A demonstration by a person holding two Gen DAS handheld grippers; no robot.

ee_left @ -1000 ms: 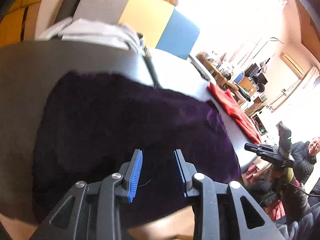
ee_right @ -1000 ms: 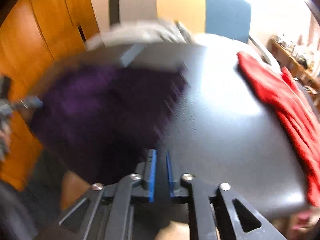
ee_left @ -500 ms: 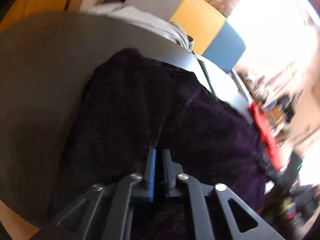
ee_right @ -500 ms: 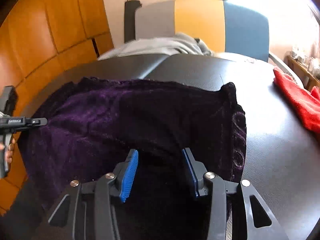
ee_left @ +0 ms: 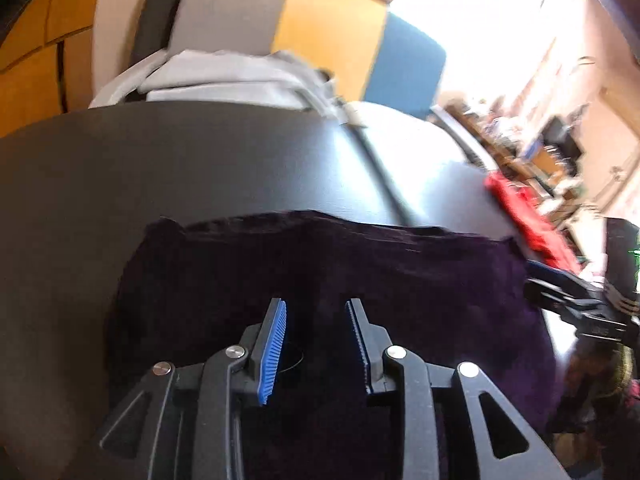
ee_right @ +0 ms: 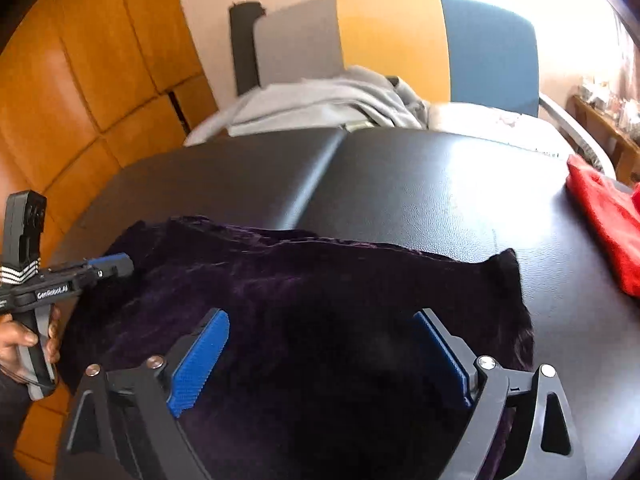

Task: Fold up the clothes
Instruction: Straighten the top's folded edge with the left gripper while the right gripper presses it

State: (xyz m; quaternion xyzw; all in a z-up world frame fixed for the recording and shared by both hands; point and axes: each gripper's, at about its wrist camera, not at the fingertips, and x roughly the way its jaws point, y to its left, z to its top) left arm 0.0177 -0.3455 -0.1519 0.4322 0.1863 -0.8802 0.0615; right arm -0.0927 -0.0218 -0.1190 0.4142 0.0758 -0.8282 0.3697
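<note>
A dark purple velvet garment (ee_left: 360, 272) lies folded over on the near part of the black table (ee_left: 200, 168); it also shows in the right wrist view (ee_right: 320, 292). My left gripper (ee_left: 316, 320) is open and empty just above the cloth's near part. My right gripper (ee_right: 320, 344) is wide open and empty over the cloth's near edge. In the right wrist view the left gripper (ee_right: 108, 266) is at the garment's left end. In the left wrist view the right gripper (ee_left: 568, 300) is at its right end.
A red garment (ee_right: 608, 220) lies at the table's right side, also seen in the left wrist view (ee_left: 528, 220). A grey garment (ee_right: 320, 100) is heaped on a grey, yellow and blue chair (ee_right: 400, 40) behind the table. Orange wooden panels (ee_right: 80, 80) stand on the left.
My left gripper was shut on the purple cloth half a second ago and is now open. My right gripper has opened wider. The garment's far edge now lies nearer, folded over.
</note>
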